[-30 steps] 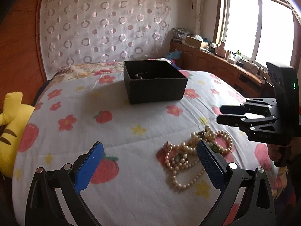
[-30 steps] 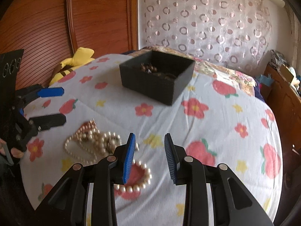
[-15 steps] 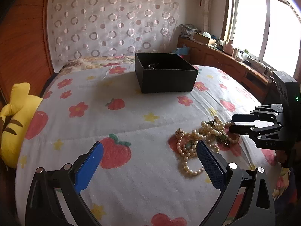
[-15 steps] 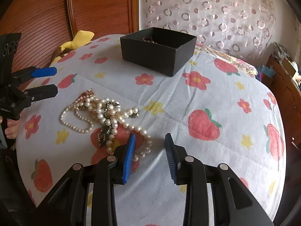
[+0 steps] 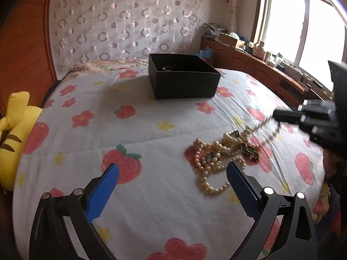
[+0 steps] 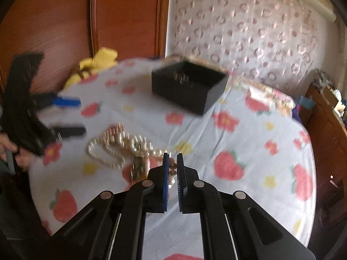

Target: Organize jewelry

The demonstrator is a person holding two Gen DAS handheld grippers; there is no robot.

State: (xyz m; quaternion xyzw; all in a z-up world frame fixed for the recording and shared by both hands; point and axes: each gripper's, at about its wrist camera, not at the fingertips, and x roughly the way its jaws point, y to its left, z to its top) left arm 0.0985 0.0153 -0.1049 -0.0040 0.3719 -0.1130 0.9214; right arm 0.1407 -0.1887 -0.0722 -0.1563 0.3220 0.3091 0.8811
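A tangle of pearl necklaces (image 5: 219,151) lies on the flowered bedspread, also visible in the right wrist view (image 6: 121,149). My right gripper (image 6: 172,162) is shut on a pearl strand (image 6: 171,169) at the pile's near end; in the left wrist view (image 5: 275,114) the strand stretches up from the pile to it. My left gripper (image 5: 171,179) is open and empty, low over the bed just short of the pile. A black open box (image 5: 182,78) holding some jewelry stands farther back on the bed.
A yellow striped plush toy (image 5: 13,130) lies at the bed's left edge by the wooden headboard. A wooden sideboard with clutter (image 5: 260,62) runs under the window on the right. The patterned curtain hangs behind the box.
My right gripper has closed on a pearl strand and is lifting it, with motion blur. My left gripper has stayed open and shifted slightly.
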